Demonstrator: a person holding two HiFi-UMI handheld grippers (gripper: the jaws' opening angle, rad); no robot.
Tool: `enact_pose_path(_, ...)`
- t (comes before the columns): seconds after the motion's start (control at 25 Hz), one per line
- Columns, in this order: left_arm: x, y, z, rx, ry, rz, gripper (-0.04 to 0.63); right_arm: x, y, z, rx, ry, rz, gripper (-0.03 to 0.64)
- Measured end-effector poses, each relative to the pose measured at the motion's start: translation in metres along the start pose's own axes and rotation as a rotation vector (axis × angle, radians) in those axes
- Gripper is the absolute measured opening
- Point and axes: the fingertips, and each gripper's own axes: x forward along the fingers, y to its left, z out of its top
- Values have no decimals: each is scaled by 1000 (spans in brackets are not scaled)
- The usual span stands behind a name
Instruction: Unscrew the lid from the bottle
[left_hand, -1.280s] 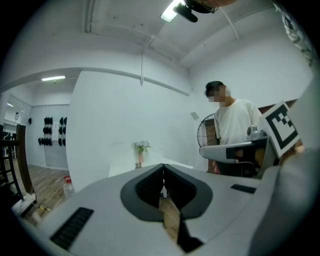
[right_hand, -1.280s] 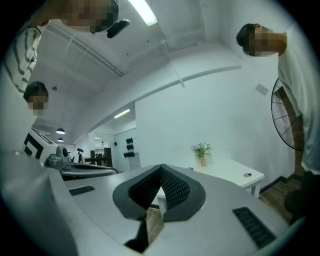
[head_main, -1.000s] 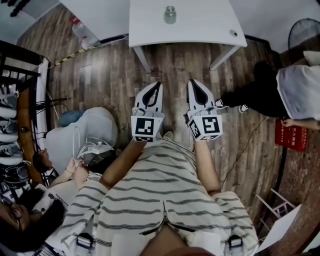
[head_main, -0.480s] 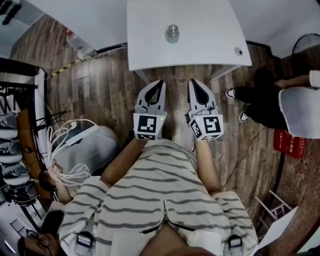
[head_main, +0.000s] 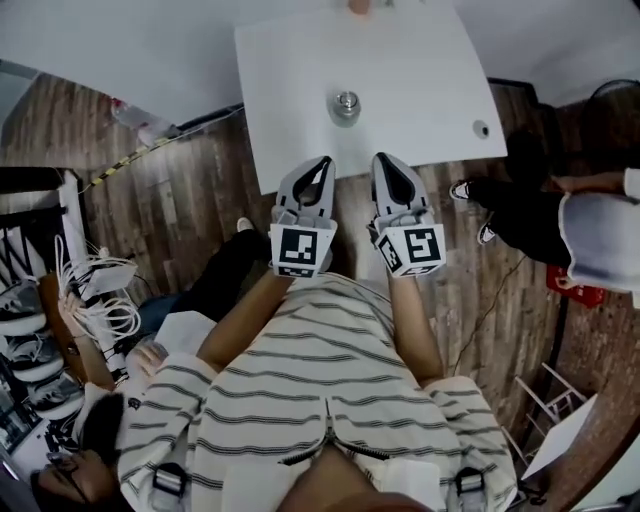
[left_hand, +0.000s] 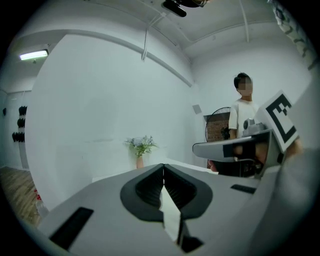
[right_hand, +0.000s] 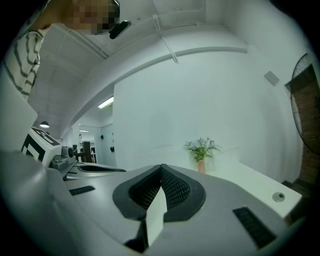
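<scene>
Premises: a room with a dark plank floor (head_main: 200, 200) and white walls, with a white table (head_main: 420, 60) set out from the wall.

Nearest the camera, the operator's striped shirt (head_main: 300, 400) fills the lower part of the head view, both forearms reaching forward.

The left gripper (head_main: 322, 163) and right gripper (head_main: 383, 160) are held side by side, close but apart, each with its marker cube towards the operator. Their tips lie over the table's near edge.

Left gripper (left_hand: 163, 166), own view: the dark pads are pressed together along one seam, with nothing between them. Right gripper (right_hand: 161, 167), own view: same condition, pads closed against each other and empty.

Task item: the bottle (head_main: 346, 108) stands upright on the table a short way beyond the tips, roughly on the line between the two grippers and touching neither. Its lid (head_main: 346, 100) is in place on top.

Further along the table, a small round grommet (head_main: 481, 129) lies near the right-hand edge. At the far edge stands a small vase of flowers (left_hand: 141, 150), close to the wall.

Surroundings: a bundle of white cables (head_main: 100, 300) lies on the floor to the left. A second person (head_main: 560, 215) is to the right of the table. A fan (left_hand: 216, 125) stands by a brick section of wall.
</scene>
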Motion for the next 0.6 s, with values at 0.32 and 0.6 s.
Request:
enact_pose_path(0.32, 51, 34, -23, -27, 57, -29, -2, 57, -18, -16, 0, 62, -27, 6)
enact_pose_path(0.6, 74, 29, -49, -26, 124, -14, -2, 70, -37, -35, 1, 115, -5, 6)
